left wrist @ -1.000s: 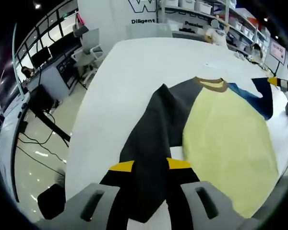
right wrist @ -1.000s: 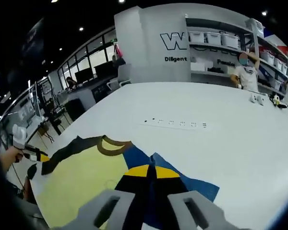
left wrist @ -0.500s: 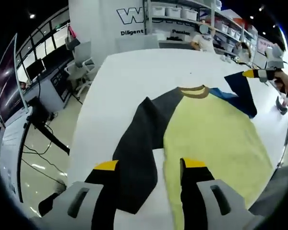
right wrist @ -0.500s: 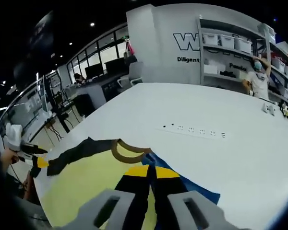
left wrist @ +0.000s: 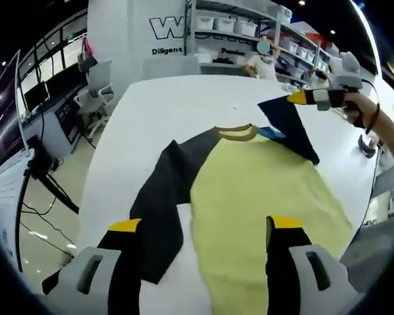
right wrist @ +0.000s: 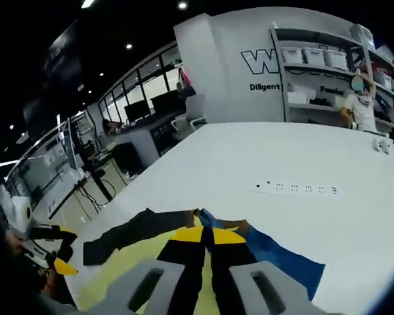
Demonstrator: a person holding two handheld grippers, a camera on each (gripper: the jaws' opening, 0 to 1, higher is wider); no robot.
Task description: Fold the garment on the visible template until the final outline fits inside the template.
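Note:
A shirt with a pale yellow body [left wrist: 256,190], a brown collar [left wrist: 236,133] and a black sleeve [left wrist: 161,197] lies flat on the white table [left wrist: 184,98]. My left gripper [left wrist: 204,224] hovers over its lower part, open wide, with nothing between the jaws. At the upper right, the right gripper [left wrist: 297,98] holds the dark blue sleeve [left wrist: 287,121] lifted off the table. In the right gripper view, my right gripper [right wrist: 209,235] is shut on that blue sleeve [right wrist: 279,257]. The black sleeve [right wrist: 134,231] lies beyond it, and the left gripper [right wrist: 56,256] is at the far left.
A row of power outlets [right wrist: 295,189] is set into the table [right wrist: 262,151] past the shirt. Office chairs [left wrist: 98,79] and desks stand off the table's left side. Shelves with bins and a person [left wrist: 262,59] are far behind. The table edge runs close on the right.
My left gripper let go of the black sleeve and opened wide. The right gripper raised the blue sleeve and carried it in toward the collar.

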